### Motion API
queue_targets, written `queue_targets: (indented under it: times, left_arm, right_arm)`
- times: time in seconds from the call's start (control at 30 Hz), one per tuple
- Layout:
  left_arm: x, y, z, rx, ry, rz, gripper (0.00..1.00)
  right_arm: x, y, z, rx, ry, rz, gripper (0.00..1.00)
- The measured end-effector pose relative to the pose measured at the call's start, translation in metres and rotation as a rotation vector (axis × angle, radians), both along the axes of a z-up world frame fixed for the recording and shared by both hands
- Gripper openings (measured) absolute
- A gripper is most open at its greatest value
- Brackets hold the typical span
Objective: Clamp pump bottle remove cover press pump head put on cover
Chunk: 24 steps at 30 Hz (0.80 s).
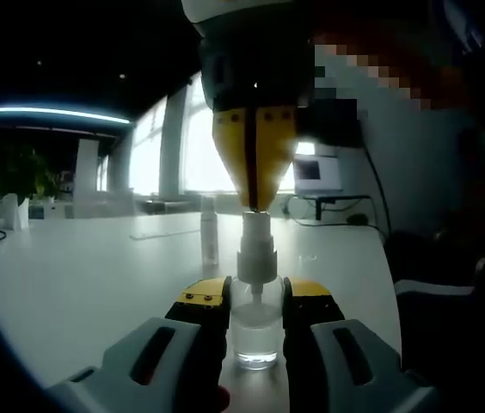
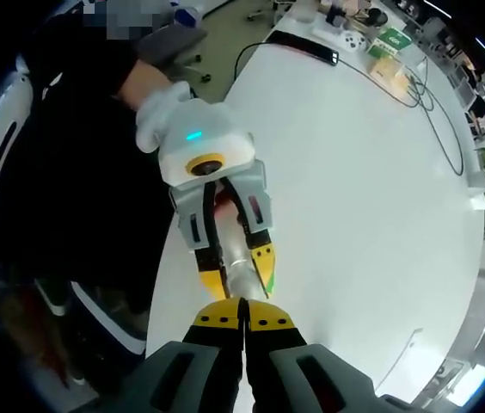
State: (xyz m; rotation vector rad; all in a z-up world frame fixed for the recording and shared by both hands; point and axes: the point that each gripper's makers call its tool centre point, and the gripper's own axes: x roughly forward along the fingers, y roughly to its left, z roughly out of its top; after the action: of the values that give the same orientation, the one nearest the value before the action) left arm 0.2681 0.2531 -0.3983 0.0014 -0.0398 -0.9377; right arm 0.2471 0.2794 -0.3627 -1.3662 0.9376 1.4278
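- In the left gripper view the left gripper (image 1: 255,314), grey-bodied with yellow-and-black tips, rises from six o'clock and holds a small clear plastic pump bottle (image 1: 255,331) by its body, one jaw on each side.
- The pump bottle stands upright on the white table (image 1: 79,275), and its white pump head (image 1: 255,245) sticks up at twelve o'clock from the clamp, bare of any cover.
- The right gripper (image 1: 255,205) comes down from twelve o'clock in that view, yellow jaws drawn together to a narrow point that touches the top of the pump head.
- In the right gripper view the right gripper (image 2: 244,320) shows its jaws closed against each other at six o'clock, nothing between them, with the left gripper (image 2: 234,271) and the bottle directly beyond.
- Judging by this, the step in hand is pressing the pump head. To do it well, the closed tips should stay centred on the top of the head and push straight down along the bottle's axis; an off-centre push could slide off the nozzle or tip the bottle.
- The left clamp should hold firm and low so the bottle does not slip or lean under the load.
- At about ten o'clock behind the bottle stands a slim translucent cylinder (image 1: 210,232) on the table, possibly the removed cover; I cannot tell for sure.
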Motion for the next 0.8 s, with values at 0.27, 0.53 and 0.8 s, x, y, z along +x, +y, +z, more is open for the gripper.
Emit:
queue_targets:
  times: [0.27,0.53,0.8]
  left_arm:
    - [-0.0006,-0.0006,0.0005,0.0,0.0,0.0,0.15]
    - [0.0002,0.0,-0.0001,-0.001,0.001,0.0,0.15]
    - [-0.0003,-0.0006,0.0001,0.0,0.001,0.0,0.15]
  right_arm:
    - [0.0,0.0002,0.0004,-0.001,-0.003,0.007,0.0]
    - [0.0002,0.0005,0.0006,0.003,-0.005,0.014,0.0]
    - [0.0001,0.0005,0.0005,-0.006,-0.006,0.016,0.0]
